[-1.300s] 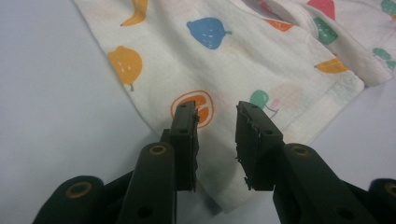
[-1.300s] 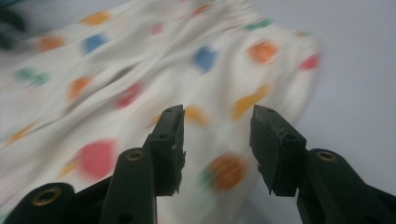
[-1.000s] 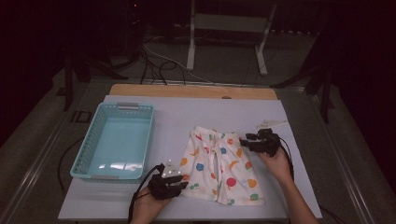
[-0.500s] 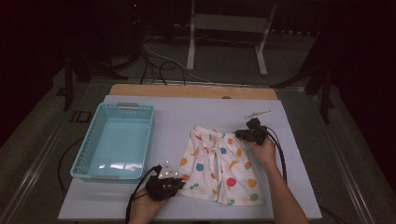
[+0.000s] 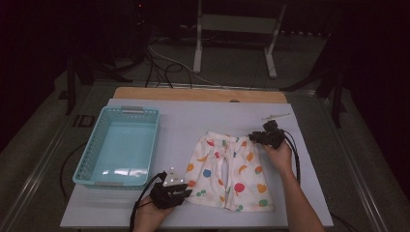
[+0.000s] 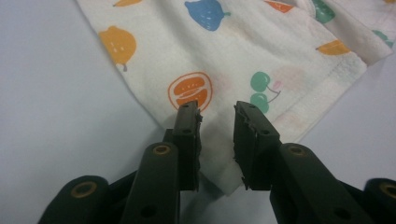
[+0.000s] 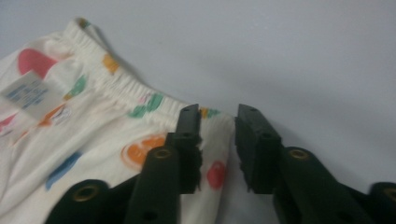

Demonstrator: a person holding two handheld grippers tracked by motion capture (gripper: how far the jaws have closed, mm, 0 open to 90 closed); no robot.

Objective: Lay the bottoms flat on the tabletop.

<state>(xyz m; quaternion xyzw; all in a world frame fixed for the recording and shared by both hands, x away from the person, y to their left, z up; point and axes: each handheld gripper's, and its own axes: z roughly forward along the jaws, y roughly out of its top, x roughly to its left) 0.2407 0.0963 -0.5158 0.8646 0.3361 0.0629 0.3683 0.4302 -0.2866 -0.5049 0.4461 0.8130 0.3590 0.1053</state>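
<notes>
1. High view: the fruit-print shorts (image 5: 227, 171) lie flat on the table (image 5: 179, 116), right of the blue basket (image 5: 118, 145), which holds nothing; they are not yet lifted or folded.
2. The left gripper (image 6: 217, 140) straddles a hem corner; its jaws have just been opening, parted, cloth between them unpressed.
3. The right gripper (image 7: 218, 142) sits at the waistband corner, jaws likewise just opened, gripping nothing.
</notes>
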